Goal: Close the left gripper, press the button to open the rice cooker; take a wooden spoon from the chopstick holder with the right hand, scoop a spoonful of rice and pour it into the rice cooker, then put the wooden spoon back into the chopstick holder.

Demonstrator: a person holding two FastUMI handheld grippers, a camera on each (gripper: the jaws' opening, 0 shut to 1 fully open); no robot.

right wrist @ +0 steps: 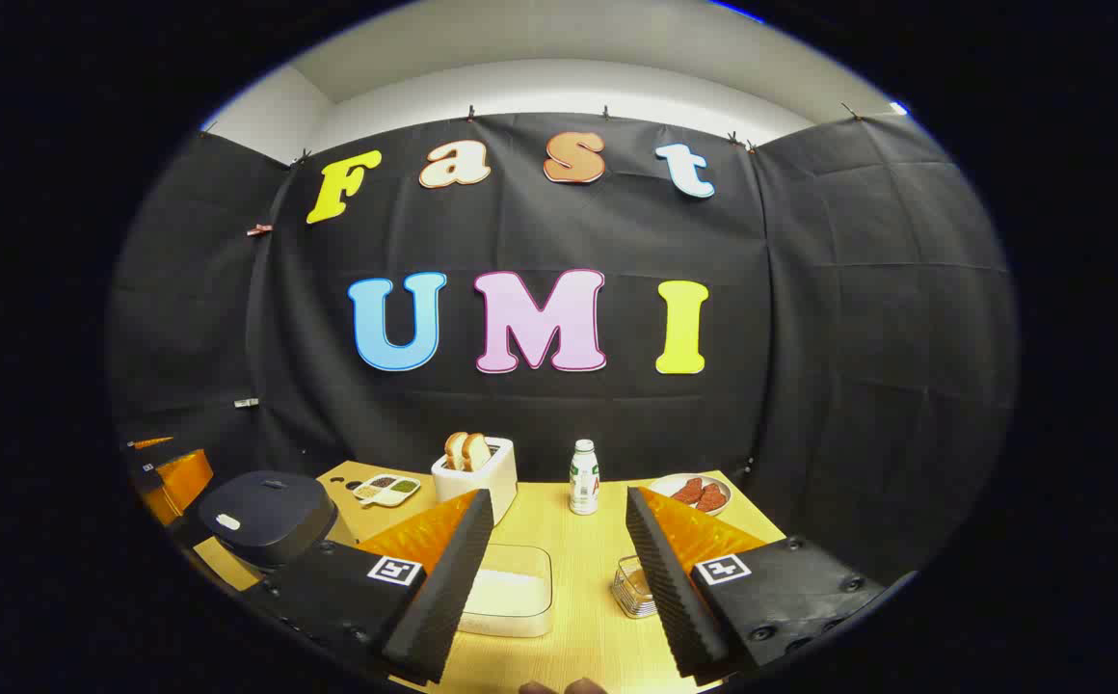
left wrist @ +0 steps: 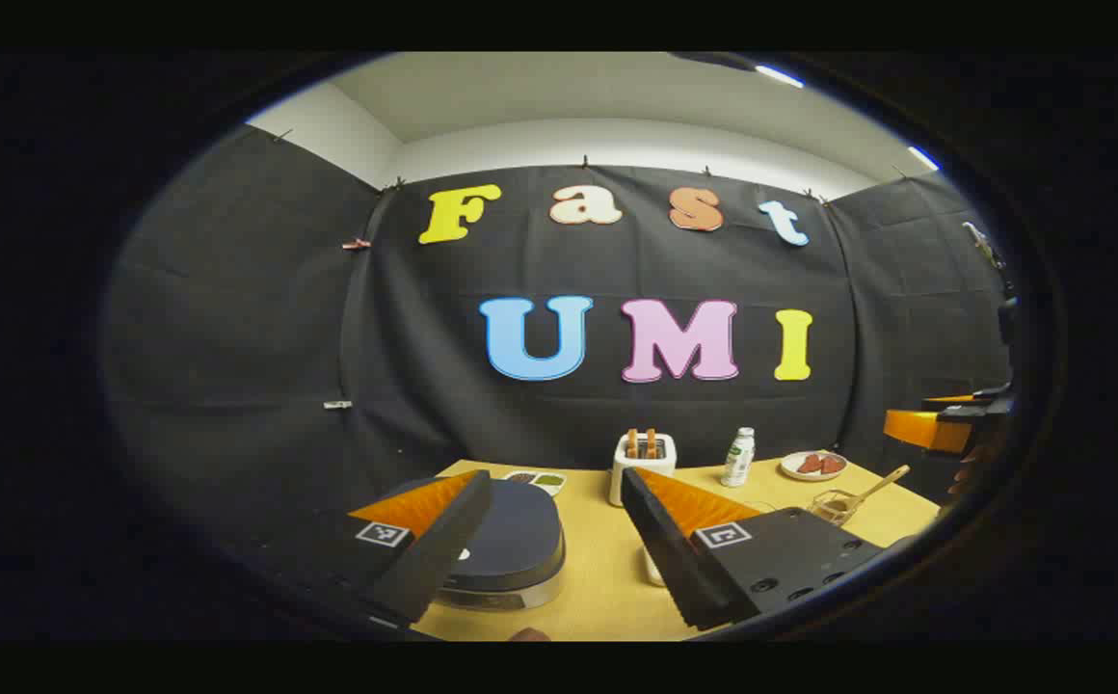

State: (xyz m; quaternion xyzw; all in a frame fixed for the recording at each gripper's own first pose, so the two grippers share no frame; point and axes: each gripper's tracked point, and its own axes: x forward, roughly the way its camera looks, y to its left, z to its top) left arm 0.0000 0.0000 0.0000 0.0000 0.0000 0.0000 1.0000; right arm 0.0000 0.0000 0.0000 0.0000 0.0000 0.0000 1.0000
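Rice cooker (left wrist: 511,540) sits lid-down on the desk (left wrist: 598,578) at our seven o'clock in the left gripper view, just beyond the left gripper (left wrist: 545,540), whose jaws stand wide apart. We judge nothing is done yet: those jaws must close first, then press the button. The wooden spoon (left wrist: 875,487) leans in the chopstick holder (left wrist: 834,506) at four o'clock, untouched. In the right gripper view the right gripper (right wrist: 559,564) holds its jaws apart and empty, with the rice tray (right wrist: 511,590) between them. Around us, a toaster (right wrist: 475,467), bottle (right wrist: 584,477) and plate (right wrist: 699,493) stand against the black cloth wall.
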